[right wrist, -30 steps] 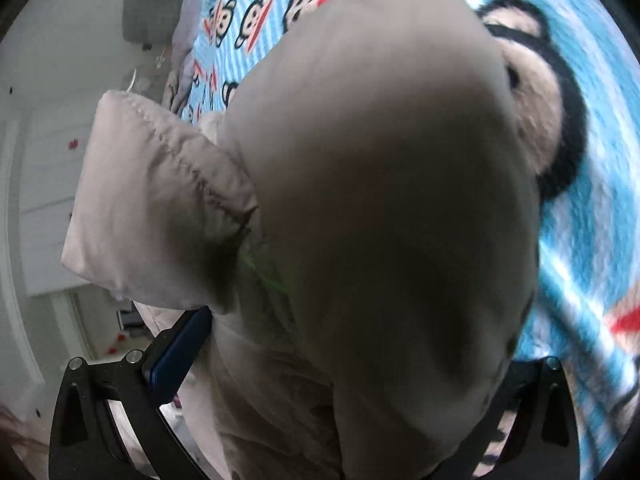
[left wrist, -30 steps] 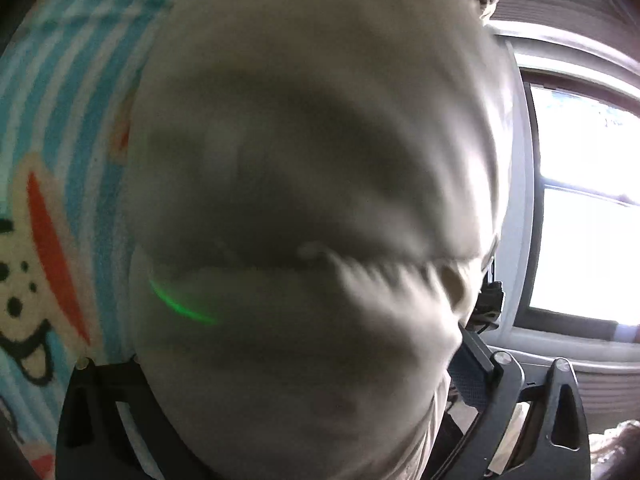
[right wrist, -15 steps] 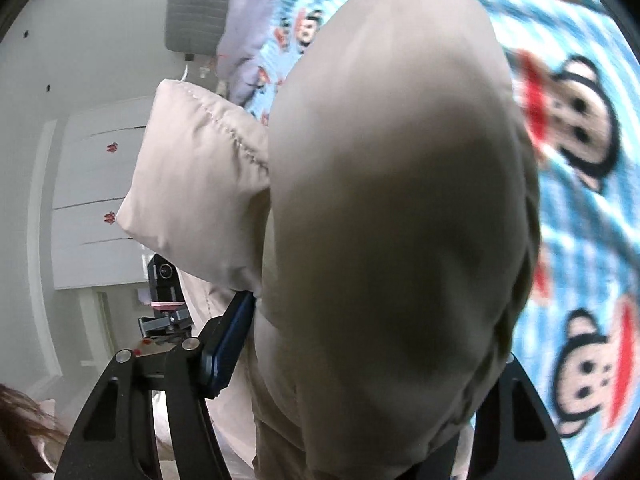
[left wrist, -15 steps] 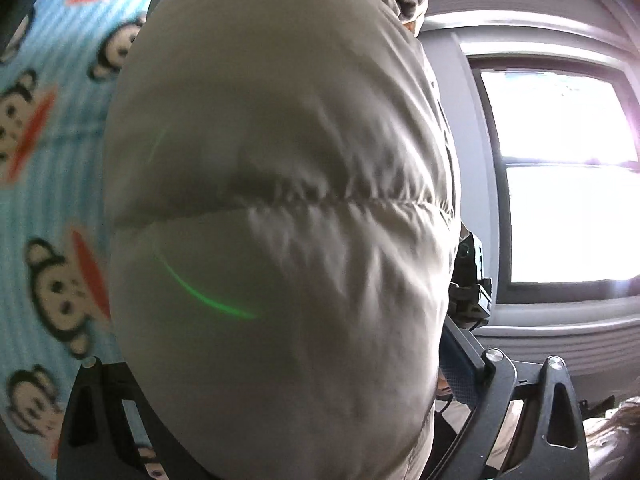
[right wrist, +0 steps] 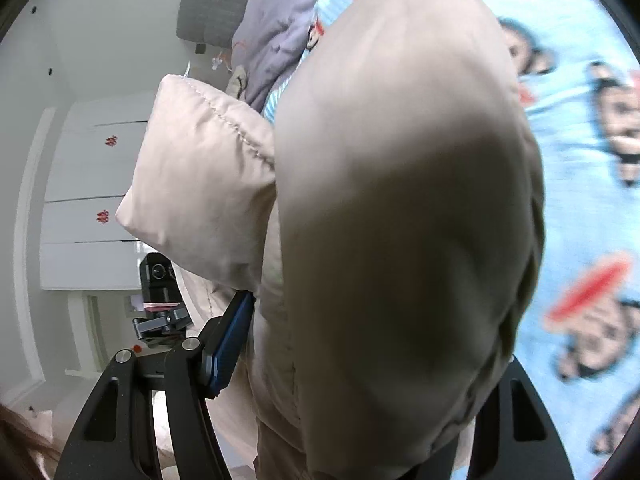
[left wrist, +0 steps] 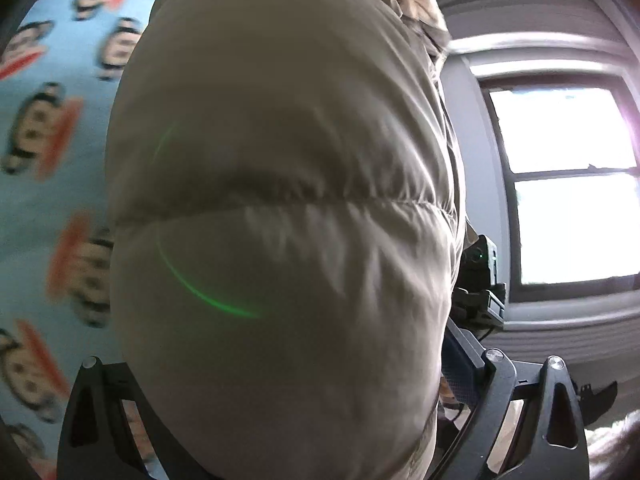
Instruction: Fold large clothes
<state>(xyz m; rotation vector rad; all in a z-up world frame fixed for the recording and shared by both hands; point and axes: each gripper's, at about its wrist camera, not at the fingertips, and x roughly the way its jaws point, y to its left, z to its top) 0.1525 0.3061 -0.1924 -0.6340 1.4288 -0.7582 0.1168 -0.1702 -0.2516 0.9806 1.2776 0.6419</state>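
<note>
Jacket (left wrist: pixel 280 220) hiding both jaws' tips

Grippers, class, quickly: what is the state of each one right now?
Left gripper: closed on the beige puffer jacket.
Right gripper: closed on the same jacket, blue pad pressing its fabric.

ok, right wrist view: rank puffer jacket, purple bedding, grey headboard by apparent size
1. puffer jacket, though nearness to the lens inflates it.
2. purple bedding.
3. grey headboard; close to the bedding, so unsure.
</note>
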